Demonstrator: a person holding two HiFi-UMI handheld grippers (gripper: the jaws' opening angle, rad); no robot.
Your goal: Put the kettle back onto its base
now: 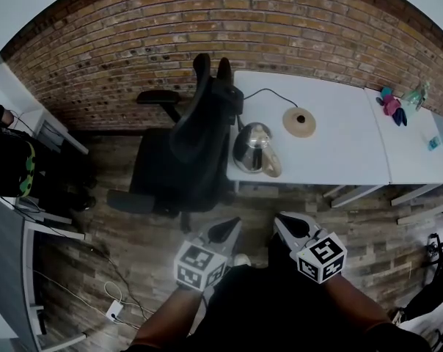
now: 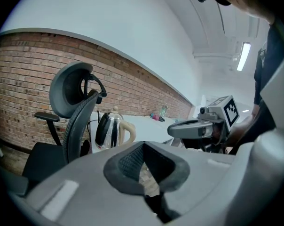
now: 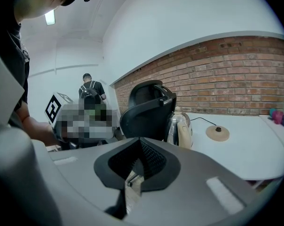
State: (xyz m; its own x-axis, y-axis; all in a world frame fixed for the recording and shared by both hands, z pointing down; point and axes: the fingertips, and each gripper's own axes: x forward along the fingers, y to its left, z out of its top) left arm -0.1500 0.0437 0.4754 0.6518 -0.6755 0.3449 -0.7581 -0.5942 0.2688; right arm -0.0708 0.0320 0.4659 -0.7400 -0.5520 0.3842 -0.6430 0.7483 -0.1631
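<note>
Head view: kettle point(image 1: 254, 149) is seen at the near-left edge of the table point(image 1: 346, 152), off the base point(image 1: 299, 122), which sits nearby, further back. Left gripper point(image 1: 231, 226) and right gripper point(image 1: 283, 222) are held low over the floor, short of the table.

Left gripper view: jaws are closed, nothing held. The kettle point(image 2: 109, 130) is seen ahead, beside the chair point(image 2: 74, 121).

Right gripper view: jaws are closed, empty. Kettle point(image 3: 178, 126) and base point(image 3: 217, 133) are both in sight.

Step is judged as approach, pick not yet made. Next, one gripper must be opened and closed on the handle point(image 3: 185, 134).
</note>
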